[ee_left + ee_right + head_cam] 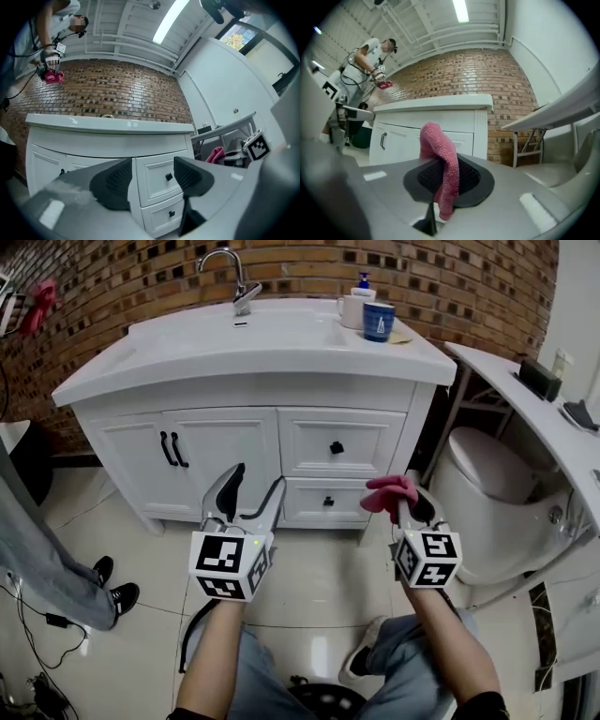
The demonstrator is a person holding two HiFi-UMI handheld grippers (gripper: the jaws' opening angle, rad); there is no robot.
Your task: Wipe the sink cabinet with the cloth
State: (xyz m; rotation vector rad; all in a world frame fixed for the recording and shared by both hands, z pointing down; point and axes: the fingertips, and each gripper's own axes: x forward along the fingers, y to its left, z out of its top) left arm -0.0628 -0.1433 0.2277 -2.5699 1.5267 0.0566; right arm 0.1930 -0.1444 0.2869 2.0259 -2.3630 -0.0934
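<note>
Nearest the camera, two forearms are seen reaching forward over the tiled floor (319, 587), each ending in a marker cube. The left hand-held gripper (260, 479) is held with its jaws well apart and nothing between them. Only the cabinet's drawers are seen through the gap, so it is judged to be idle and free to steady or assist.

The right hand-held gripper (405, 507) is closed on the cloth (388, 491), a pink one pinched at a fold. A bunch stands above the jaws and a tail hangs below them. This grip is judged to be chosen so that a soft pad, not bare jaws, is presented to the surface.

Both grippers are held apart from the furniture and nothing is touched, so wiping is judged not yet begun.

Beyond them the white sink cabinet (234, 442) is faced squarely, with doors at the left and two drawers (336, 448) at the right. The cloth is nearest the lower drawer. On the cabinet's top a faucet (230, 273) and a blue cup (379, 322) are seen. A toilet (492, 493) stands just beside the cabinet, and a brick wall (450, 277) closes the scene.
</note>
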